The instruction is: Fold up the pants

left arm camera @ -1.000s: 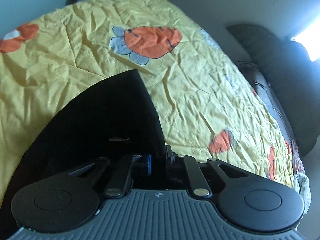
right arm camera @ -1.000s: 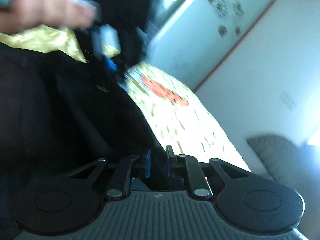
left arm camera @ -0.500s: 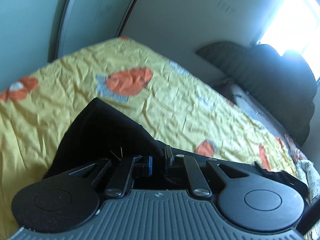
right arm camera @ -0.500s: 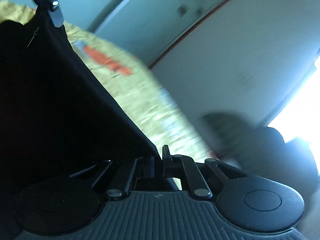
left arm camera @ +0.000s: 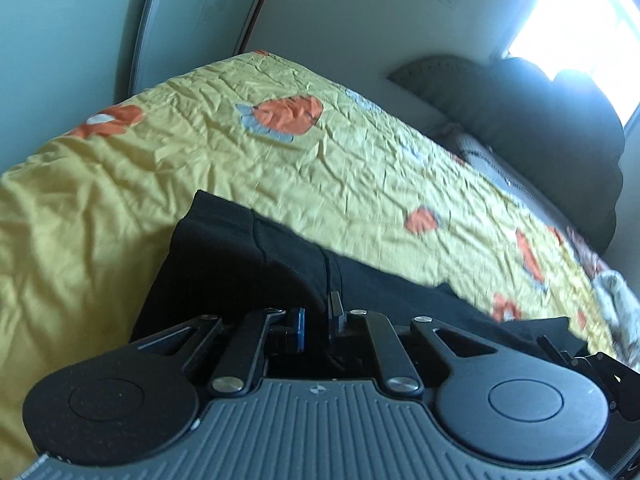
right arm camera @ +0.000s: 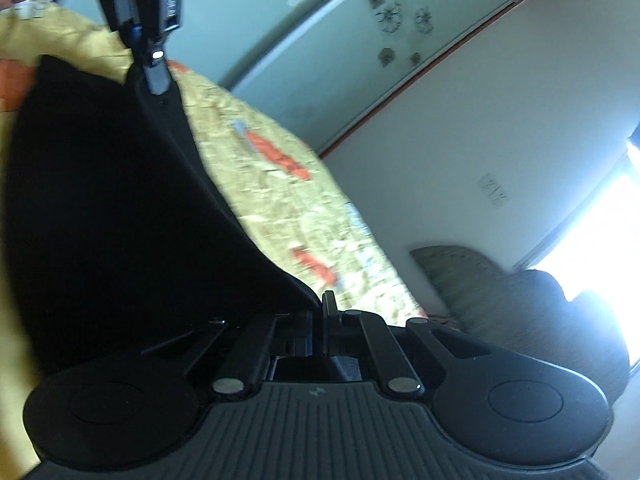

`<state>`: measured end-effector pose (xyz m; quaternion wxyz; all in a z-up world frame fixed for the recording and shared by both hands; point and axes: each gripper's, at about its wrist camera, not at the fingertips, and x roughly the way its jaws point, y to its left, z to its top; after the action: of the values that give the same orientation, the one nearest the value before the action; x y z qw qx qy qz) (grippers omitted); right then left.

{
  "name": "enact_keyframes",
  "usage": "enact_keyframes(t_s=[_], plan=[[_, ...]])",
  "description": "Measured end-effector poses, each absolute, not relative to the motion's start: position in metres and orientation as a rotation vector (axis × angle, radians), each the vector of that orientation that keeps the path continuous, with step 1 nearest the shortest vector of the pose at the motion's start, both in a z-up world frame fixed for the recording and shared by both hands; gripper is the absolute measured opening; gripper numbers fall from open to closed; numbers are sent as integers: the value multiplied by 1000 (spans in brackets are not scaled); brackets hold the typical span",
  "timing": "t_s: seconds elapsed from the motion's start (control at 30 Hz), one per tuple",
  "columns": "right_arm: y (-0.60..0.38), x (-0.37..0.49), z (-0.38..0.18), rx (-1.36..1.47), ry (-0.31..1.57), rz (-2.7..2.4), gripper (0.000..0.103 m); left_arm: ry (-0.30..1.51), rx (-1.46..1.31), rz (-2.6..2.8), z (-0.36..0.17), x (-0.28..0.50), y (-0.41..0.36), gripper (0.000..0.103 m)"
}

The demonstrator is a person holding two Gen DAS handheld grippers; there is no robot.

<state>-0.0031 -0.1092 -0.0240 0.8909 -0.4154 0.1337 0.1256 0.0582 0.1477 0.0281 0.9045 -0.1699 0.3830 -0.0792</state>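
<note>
The black pants hang stretched between both grippers over the yellow bedspread. My left gripper is shut on the pants' upper edge; it also shows in the right wrist view, pinching a corner of the cloth. My right gripper is shut on the other corner of the pants, whose edge runs taut up to the left gripper. Part of the right gripper shows at the lower right of the left wrist view. The lower part of the pants is hidden.
The bed carries a crumpled yellow cover with orange fruit prints. A dark headboard and cushions stand at the far right under a bright window. A pale wardrobe door and a white wall stand behind the bed.
Both grippers have swung with the pants still held. The grippers have drawn apart and the cloth now spans wider between them, with the bedspread more in view.
</note>
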Motion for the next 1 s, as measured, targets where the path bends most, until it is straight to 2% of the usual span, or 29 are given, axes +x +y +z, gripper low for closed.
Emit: enact_keyframes(t_s=[0.37, 0.77, 0.83, 0.87, 1.0], plan=[[-103, -46, -36, -816, 402, 345, 4, 865, -280, -172, 7, 16, 151, 10], [-108, -65, -39, -729, 470, 366, 4, 933, -297, -149, -11, 16, 155, 11], [-107, -65, -43, -720, 479, 363, 4, 932, -275, -136, -11, 15, 152, 16], [-106, -66, -43, -718, 482, 362, 5, 930, -250, -127, -9, 14, 150, 23], [-106, -69, -48, -686, 486, 345, 5, 958, -177, -118, -1, 9, 144, 39]])
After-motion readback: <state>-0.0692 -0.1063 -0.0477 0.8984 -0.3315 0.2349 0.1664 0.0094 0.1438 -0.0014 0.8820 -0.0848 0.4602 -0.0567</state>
